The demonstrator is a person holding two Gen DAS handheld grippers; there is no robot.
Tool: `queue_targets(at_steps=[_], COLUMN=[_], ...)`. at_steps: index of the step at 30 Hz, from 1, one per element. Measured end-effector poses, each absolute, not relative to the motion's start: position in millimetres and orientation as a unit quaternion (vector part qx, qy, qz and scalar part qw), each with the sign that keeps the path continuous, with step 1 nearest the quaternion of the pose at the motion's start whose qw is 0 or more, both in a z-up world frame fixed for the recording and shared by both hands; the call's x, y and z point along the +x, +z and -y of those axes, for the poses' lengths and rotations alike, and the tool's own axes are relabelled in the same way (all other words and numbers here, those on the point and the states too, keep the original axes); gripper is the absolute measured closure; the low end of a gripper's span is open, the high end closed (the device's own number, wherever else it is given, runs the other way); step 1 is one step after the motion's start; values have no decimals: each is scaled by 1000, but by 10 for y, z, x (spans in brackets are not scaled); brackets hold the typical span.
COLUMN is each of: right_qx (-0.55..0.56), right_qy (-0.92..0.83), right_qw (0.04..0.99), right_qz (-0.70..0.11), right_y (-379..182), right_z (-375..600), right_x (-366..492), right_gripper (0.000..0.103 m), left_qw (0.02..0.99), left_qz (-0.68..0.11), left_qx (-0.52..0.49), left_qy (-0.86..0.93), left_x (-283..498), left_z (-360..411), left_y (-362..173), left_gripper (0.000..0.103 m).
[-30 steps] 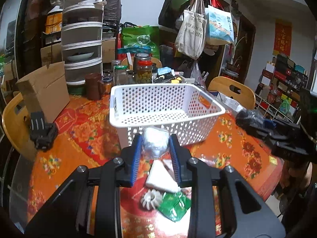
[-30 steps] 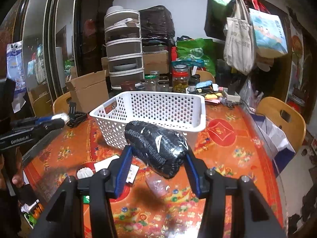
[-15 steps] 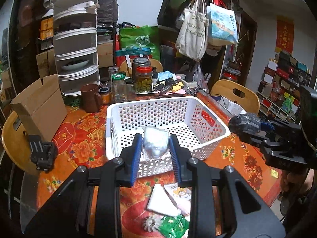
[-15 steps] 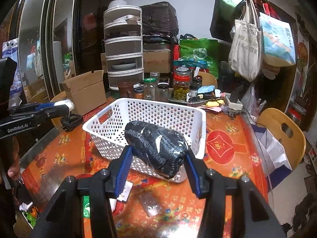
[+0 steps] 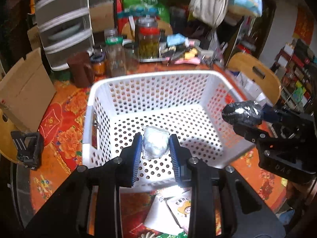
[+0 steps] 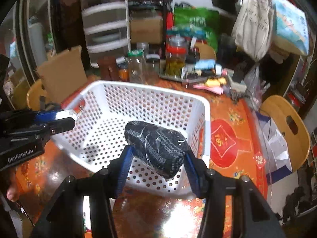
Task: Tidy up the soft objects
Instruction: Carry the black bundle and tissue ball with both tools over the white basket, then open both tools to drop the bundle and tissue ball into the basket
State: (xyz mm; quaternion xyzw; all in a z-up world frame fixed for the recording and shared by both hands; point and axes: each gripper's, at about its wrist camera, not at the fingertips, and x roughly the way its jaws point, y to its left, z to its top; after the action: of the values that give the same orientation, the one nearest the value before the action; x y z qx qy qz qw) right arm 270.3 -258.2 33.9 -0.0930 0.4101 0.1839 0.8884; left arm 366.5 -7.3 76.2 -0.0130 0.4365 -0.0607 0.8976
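A white perforated basket [image 5: 111, 83] stands on the orange floral table and also shows in the right wrist view [image 6: 206, 119]. My left gripper [image 5: 155, 146] is shut on a small white wrapped bundle [image 5: 155, 143] and holds it above the basket's inside. My right gripper [image 6: 157, 154] is shut on a dark knitted roll in clear wrap [image 6: 156, 144], held over the basket's near right corner. In the left wrist view the right gripper shows at the right with the roll [image 5: 241, 113]. In the right wrist view the left gripper's fingertips [image 6: 65, 116] show at the left.
Flat packets [image 5: 170, 210] lie on the table in front of the basket. Jars [image 5: 116, 57], a brown mug [image 5: 82, 69] and a tiered rack [image 5: 63, 23] stand behind it. A cardboard box [image 5: 23, 91] and a black clamp [image 5: 27, 150] are at the left. Wooden chairs [image 6: 285, 123] ring the table.
Both grippers have moved forward and tilted down over the basket, each still holding its object. The packets on the table have slid to the bottom of the left wrist view.
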Motion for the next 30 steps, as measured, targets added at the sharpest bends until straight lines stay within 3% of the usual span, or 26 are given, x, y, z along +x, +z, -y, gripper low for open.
queue_targets(at_steps=[9, 20, 24, 26, 30], right_qx=[-116, -145, -144, -140, -126], right_qy=[168, 164, 167, 167, 173], right_qw=[854, 841, 844, 845, 855], right_qz=[-478, -494, -490, -488, -473], right_y=[30, -236, -243, -235, -159], right_z=[2398, 2194, 2173, 2186, 2241], right_x=[3126, 3281, 3271, 3265, 3213], right_gripper=[51, 51, 49, 47, 35], left_qw=[864, 856, 864, 868, 874], left_qz=[-501, -514, -501, -492, -479], left_qx=[-10, -23, -27, -37, -55], left_qy=[-47, -46, -50, -58, -62], left_x=[4179, 4302, 4272, 4248, 4189], left_z=[145, 0, -11, -27, -80], left_y=[327, 91, 119, 153, 253], left_gripper=[77, 75, 46, 39, 34])
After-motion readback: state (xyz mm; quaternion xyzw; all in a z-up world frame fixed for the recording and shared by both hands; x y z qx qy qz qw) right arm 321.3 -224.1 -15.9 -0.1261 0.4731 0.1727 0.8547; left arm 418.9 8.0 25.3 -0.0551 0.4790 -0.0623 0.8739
